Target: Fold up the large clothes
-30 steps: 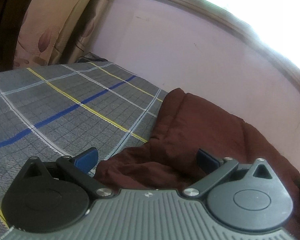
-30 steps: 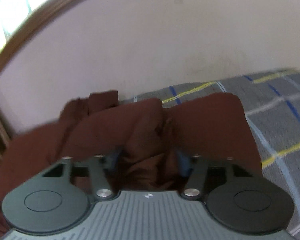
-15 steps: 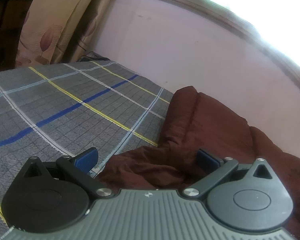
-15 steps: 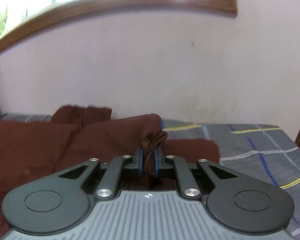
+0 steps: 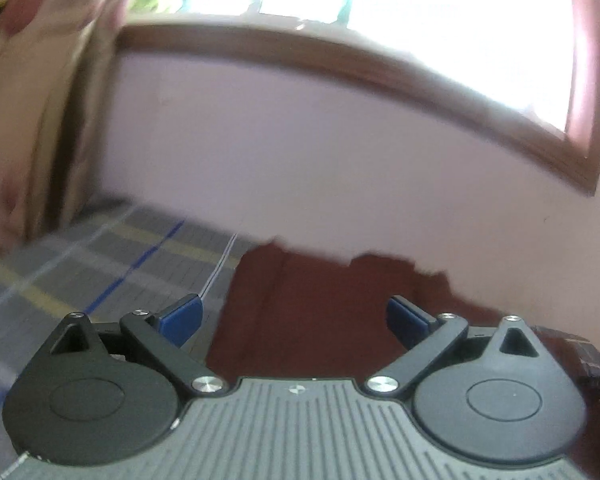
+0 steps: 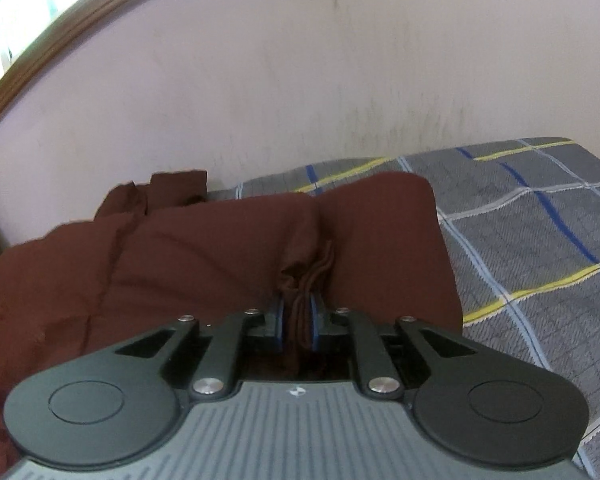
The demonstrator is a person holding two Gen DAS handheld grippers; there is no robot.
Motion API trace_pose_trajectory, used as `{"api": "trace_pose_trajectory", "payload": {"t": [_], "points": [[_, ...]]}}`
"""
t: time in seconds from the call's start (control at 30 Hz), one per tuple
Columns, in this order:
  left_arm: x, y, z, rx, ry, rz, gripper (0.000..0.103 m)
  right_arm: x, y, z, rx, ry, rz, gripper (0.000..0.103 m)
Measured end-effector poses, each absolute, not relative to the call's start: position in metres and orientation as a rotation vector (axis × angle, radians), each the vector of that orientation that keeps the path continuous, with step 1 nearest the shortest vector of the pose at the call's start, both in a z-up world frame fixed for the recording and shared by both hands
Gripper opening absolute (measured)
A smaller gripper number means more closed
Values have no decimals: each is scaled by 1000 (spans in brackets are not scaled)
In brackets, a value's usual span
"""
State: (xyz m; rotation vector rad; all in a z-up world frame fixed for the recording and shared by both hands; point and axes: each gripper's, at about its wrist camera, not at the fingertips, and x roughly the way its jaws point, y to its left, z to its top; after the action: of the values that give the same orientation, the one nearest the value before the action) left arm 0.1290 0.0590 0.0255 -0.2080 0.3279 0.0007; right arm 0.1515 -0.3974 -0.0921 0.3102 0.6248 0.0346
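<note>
So the brown garment (image 6: pixel 204 248) is lying bunched on the bed (image 6: pixel 540 216), pushed up against the wall (image 6: pixel 300 80), with part of it flopped over itself and one corner sticking up at the back. It's not flat at all, more of a lumpy heap with a fold ridge running across the middle.

The right gripper (image 6: pixel 298 320) has its fingers pressed in on a gathered wad of the fabric, so it's pinching a bundle of pleats rather than a clean single edge. That's my main worry: pull on a wad like that and you drag several layers at once, so the fold probably comes out crooked, or some pleats slip free and the cloth sags halfway through the move. It looks like smooth, slippery-ish material, so a partial slip seems pretty plausible.

The left gripper (image 5: pixel 296 320) has its fingers spread wide with nothing between them, hovering just over the near part of the garment (image 5: pixel 308 312). That view is smeared with motion blur, so I can't tell exactly which edge it's lined up with. If it closes blind it could grab the checked bedsheet (image 5: pixel 80 280) along with the cloth, since the garment's edge sits right beside the left finger.

Other thing: with only one side held, lifting will likely swing the loose end toward the wall, and the rest of the heap may trail and rumple. There's also some small dark object (image 5: pixel 588 356) at the right edge, too blurry to identify, that trailing cloth might snag.
</note>
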Motion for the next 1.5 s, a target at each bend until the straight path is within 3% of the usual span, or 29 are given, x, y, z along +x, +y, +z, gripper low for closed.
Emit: {"api": "trace_pose_trajectory", "payload": {"t": [0.07,0.23,0.33,0.43,0.6,0.9,1.5], "points": [[149,52,34,-204,330,-15,97,144,-403,-82,349,614,0,15],[192,42,43,-195,327,-47,96,115,-386,-5,249,384,-28,19],[221,29,38,-176,357,-72,92,140,-351,15,220,400,115,18],[247,14,25,-129,421,-117,84,184,-307,-5,107,493,197,7],[277,6,-10,8,466,-88,83,225,-288,-63,-88,594,159,1],[305,41,-61,-94,565,-36,84,228,-321,-110,-65,642,156,0],[322,46,-74,-95,648,-31,87,235,-351,-119,168,654,243,0]]}}
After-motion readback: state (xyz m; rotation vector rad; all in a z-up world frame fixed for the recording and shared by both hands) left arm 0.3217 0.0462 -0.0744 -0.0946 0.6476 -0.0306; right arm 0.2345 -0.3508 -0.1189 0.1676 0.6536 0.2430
